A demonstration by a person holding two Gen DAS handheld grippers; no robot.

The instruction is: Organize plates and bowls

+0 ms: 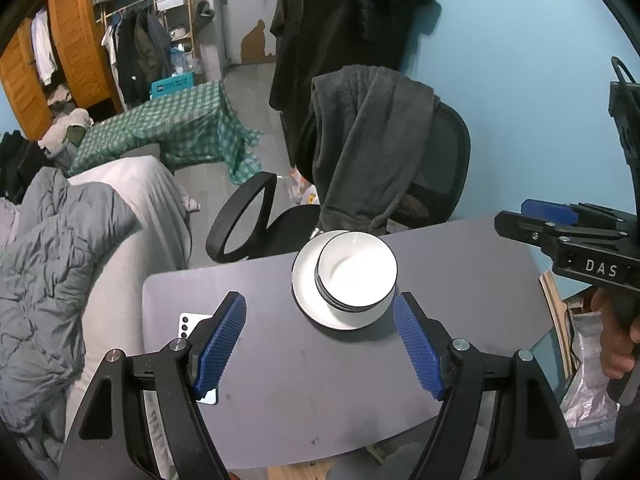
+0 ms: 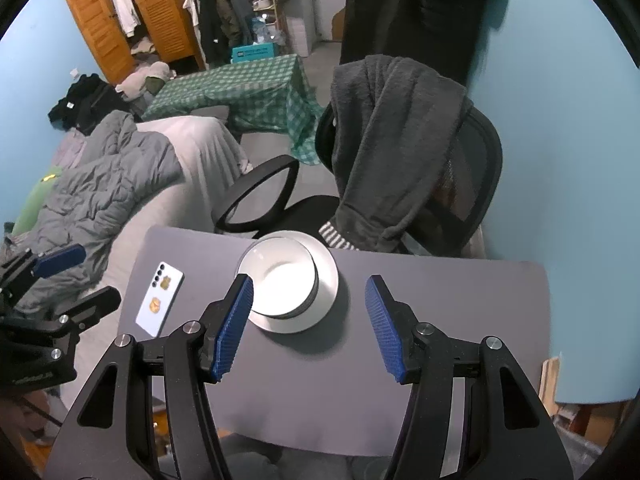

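Nested white bowls [image 1: 356,276] sit on a white plate [image 1: 306,300] at the far middle of the grey worktop [image 1: 300,400]. The left hand-held gripper [image 1: 320,344] and right hand-held gripper [image 2: 310,328] hang just short of the stack, both spread wide, holding and touching nothing.

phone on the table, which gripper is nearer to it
Left. The left gripper hangs over the phone's edge of the table; the right gripper is farther right, by the bowls.

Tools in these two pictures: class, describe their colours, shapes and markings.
Both the left tool and right tool have black angular frames with silver bolts and blue ridged finger pads. The right tool's body bears white letters "DAS", and a black cable loops above it.
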